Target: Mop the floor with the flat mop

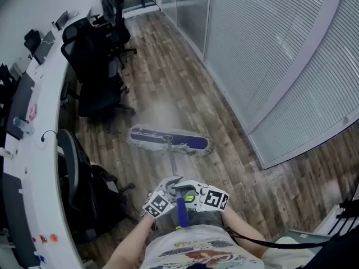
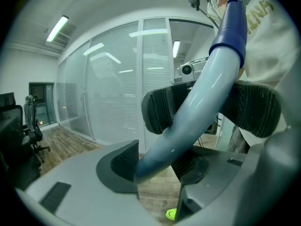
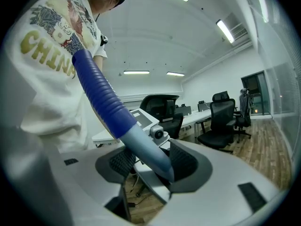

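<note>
Head view: left gripper (image 1: 166, 188) and right gripper (image 1: 190, 194), side by side, jaws clamped on the mop handle (image 1: 171, 160); flat mop head (image 1: 168, 140) lies on the wooden floor (image 1: 168, 83).

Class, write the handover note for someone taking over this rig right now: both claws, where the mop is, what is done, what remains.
Left claw: shut on the mop handle, just below its blue grip.
Right claw: shut on the mop handle too, beside the other claw.
Mop head: flat on the wood floor ahead, between the office chairs and the glass wall.
Done: the mop handle is gripped and the Mop head is down; how much is mopped cannot be told.
To do: push it over the wood floor.
</note>
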Tool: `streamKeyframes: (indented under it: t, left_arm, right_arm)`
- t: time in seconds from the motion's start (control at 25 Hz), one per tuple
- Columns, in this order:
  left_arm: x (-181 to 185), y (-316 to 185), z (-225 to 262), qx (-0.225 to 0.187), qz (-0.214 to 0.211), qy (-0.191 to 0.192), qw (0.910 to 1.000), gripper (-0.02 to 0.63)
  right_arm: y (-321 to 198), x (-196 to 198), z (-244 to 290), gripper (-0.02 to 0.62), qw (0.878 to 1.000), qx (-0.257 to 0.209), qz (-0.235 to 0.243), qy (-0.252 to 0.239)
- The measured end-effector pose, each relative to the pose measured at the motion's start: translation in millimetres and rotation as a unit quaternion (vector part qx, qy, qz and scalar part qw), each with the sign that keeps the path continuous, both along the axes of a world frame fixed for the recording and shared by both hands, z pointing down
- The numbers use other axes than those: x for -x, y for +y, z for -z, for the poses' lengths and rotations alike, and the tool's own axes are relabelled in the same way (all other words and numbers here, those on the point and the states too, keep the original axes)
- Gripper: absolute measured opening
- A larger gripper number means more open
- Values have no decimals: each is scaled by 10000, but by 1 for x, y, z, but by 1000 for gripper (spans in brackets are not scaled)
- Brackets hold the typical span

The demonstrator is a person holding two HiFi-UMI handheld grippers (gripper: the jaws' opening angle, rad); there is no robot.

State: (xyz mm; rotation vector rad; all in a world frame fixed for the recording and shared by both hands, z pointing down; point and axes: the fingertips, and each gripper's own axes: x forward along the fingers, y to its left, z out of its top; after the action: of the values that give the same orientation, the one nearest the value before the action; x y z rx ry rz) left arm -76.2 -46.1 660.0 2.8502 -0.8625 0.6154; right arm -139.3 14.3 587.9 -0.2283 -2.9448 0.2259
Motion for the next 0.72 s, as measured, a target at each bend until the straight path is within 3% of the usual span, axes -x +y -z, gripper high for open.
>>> streamKeyframes:
  t: [0.12, 0.28, 0.72]
  left_arm:
    - [4, -46, -3, -40, 171, -9, 9998, 172]
    - [17, -94, -26, 85, 204, -335, 9992, 172]
    - [66, -226, -17, 35, 469, -160, 9988, 179]
  right_arm:
    - [-43, 2, -3, 209, 9999, -30, 144, -18]
    - [-90, 13, -20, 209, 9982, -237, 477, 278]
    - [-217, 60, -18, 209, 9978, -220, 592, 206]
